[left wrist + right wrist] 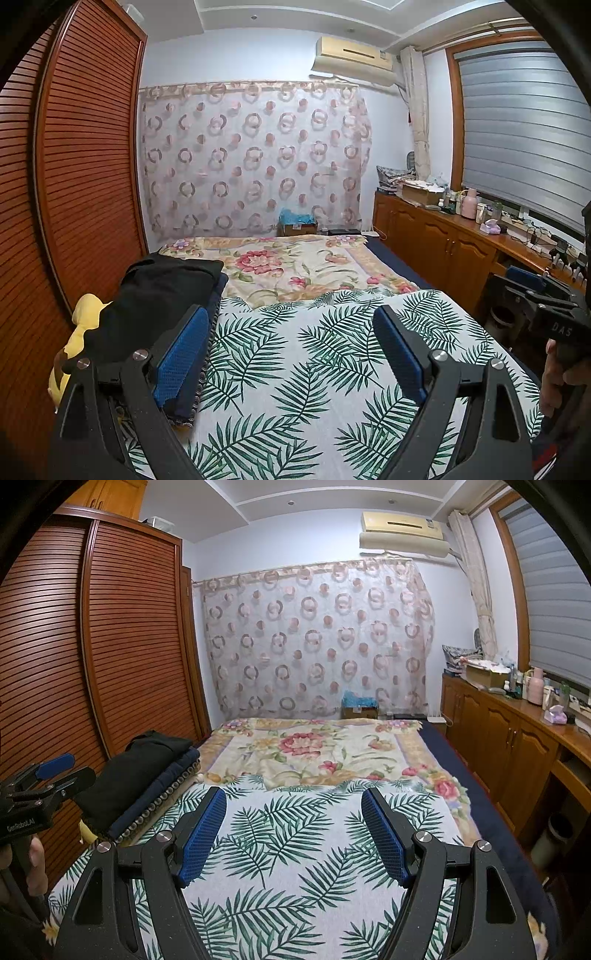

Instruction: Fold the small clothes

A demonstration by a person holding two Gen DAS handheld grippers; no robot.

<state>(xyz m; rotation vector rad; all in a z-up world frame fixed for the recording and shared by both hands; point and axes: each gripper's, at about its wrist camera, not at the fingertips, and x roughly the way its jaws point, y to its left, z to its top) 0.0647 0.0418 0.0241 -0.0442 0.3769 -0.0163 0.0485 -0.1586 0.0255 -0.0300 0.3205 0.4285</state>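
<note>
Bedroom, both grippers hovering over the bed, jaws spread and empty.

Left wrist view: left gripper [291, 354] is hanging above the palm-leaf cloth [314, 369]; a folded dark stack [159, 295] is lying left of that cloth. Right wrist view: right gripper [293, 834] is hovering over the same cloth; the stack [144, 775] is sitting left of it. Risk, judged: blue pads snagging two layers together, dragging the fold askew.

The middle of the bed [314, 849], spread with a palm-leaf cloth [314, 369], lies bare, open to either gripper. Along the bed's left edge, a folded black garment [155, 295] on a navy cushion [155, 794] blocks the way, with the slatted wardrobe [81, 166] close behind.
</note>
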